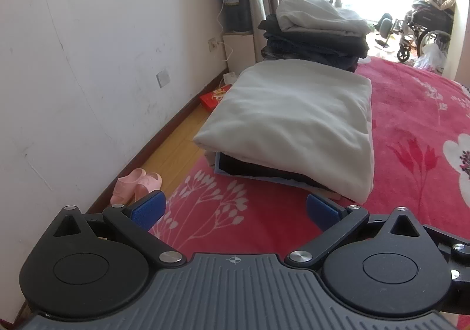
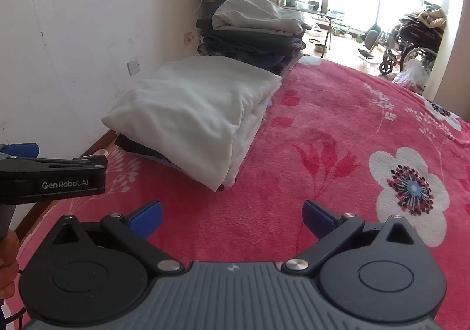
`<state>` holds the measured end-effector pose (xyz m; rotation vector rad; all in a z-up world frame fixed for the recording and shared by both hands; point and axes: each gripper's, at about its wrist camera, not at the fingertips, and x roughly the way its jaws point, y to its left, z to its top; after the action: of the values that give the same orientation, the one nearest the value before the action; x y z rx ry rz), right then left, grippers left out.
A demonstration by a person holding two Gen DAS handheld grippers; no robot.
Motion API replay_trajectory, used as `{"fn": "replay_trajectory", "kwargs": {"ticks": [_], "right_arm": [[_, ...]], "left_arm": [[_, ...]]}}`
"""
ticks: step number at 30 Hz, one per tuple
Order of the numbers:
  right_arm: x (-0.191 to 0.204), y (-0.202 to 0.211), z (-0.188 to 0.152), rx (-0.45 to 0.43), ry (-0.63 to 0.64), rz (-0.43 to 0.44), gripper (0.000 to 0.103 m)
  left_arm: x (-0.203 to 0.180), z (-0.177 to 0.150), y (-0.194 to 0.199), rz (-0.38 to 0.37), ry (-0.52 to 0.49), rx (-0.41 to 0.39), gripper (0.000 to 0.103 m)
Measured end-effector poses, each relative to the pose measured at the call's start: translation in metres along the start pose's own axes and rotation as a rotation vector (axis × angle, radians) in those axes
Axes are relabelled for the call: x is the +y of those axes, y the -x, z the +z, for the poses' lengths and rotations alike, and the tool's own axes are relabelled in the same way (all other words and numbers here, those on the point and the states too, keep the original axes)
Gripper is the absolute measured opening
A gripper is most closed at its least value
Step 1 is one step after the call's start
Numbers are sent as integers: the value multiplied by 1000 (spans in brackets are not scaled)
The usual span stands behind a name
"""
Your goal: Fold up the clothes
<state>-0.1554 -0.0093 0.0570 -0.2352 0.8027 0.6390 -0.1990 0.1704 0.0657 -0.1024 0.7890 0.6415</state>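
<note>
two stacks of folded clothes sit along the wall-side edge of the bed, and no unfolded garment shows in either view. the nearer stack has a folded white garment (image 1: 293, 112) on top, with a dark folded item (image 1: 264, 169) and a pale blue layer under it. behind it, and touching or nearly so, stands the taller dark stack (image 1: 317, 42), capped by a folded grey garment (image 1: 320, 17). judged from this, the folding within view looks complete; whether more clothes wait out of frame cannot be told

the left gripper (image 1: 235, 206) hovers low over the pink floral blanket (image 1: 411, 112), just short of the near stack, blue pads spread wide with nothing between them. the right gripper (image 2: 232, 217) is beside it, over bare blanket to the right of the stack, likewise spread and empty. both point toward the window end of the room. part of a hand (image 2: 8, 259) shows at the edge of the right wrist view, around the left tool's handle
</note>
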Motion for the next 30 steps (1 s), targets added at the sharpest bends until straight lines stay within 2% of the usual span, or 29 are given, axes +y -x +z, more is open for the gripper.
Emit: {"fn": "replay_trajectory", "kwargs": {"ticks": [30], "right_arm": [[1,0,0,0,2,2,103]], "left_arm": [[0,-1,-1,-1,-2,13,103]]}}
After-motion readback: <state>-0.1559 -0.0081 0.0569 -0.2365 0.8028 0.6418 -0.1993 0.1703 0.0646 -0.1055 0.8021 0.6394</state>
